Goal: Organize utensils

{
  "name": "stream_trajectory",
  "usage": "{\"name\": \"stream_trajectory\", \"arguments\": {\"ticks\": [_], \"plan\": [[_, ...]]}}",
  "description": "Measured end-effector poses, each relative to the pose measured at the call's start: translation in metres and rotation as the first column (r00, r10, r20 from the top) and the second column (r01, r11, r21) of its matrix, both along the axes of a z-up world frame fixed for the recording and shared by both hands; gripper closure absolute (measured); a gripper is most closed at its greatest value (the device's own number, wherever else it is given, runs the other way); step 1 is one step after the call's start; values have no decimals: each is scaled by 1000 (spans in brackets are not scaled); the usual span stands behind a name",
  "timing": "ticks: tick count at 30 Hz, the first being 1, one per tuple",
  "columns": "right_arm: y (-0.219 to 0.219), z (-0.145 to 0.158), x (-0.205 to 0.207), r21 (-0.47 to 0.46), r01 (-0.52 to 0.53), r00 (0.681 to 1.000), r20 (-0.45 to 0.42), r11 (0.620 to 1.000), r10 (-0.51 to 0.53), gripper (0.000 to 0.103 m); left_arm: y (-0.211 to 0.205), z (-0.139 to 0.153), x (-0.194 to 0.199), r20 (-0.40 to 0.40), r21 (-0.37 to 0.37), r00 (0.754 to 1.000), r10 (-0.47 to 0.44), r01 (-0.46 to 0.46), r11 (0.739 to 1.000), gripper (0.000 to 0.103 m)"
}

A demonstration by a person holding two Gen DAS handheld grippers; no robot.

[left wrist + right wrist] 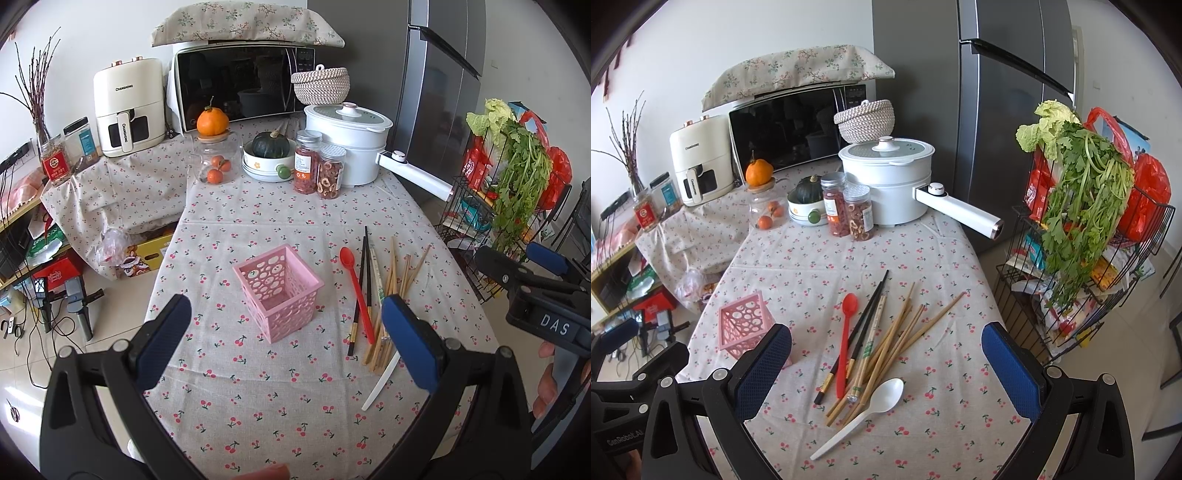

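My left gripper (286, 334) hangs above the near part of the worktop (258, 398), its jaws spread wide and holding nothing. Between its blue pads (164, 336) I see the pink basket (279, 291), standing upright on the cherry-print cloth toward the left edge of the worktop, with nothing visible inside it. Just right of the basket lies the loose heap of utensils, about midway across the worktop and nearer the front edge than the back. Leftmost in it is the red spoon (845, 343), bowl pointing toward the back edge. Beside it, and crossing its handle, run the black chopsticks (866, 317), then a wrapped pair of chopsticks (873, 332), then the fanned wooden chopsticks (905, 332), whose tips spread toward the right edge. The white plastic spoon (864, 415) lies at the front of the heap, its bowl touching the near ends of the wooden sticks, its handle pointing to the front edge. My right gripper (886, 363) hovers over this heap, jaws likewise wide apart and empty, touching none of the utensils. Along the back edge stand a glass jar (768, 212) with small oranges, a dish with a green squash (809, 190), two lidded jars (849, 212) and a white electric pot (890, 181)
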State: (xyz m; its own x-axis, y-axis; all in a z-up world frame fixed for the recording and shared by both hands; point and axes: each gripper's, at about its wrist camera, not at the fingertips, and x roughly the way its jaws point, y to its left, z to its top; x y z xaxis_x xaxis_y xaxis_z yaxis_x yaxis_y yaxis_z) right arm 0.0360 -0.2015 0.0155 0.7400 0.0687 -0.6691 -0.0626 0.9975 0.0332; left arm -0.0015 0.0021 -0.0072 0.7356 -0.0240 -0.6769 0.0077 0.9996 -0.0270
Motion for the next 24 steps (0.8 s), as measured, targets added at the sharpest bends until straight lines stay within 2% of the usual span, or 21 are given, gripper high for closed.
{"name": "stream_trajectory", "arguments": {"ticks": [20, 24], "plan": [[-1, -1, 1, 1, -3, 1000, -9, 1000, 3, 0, 1, -2, 0, -6, 1, 1000, 5, -5, 1000, 1], [-3, -8, 7, 3, -9, 999, -32, 1000, 9, 0, 3, -1, 3, 33, 29, 999, 39, -40, 999, 1]]}}
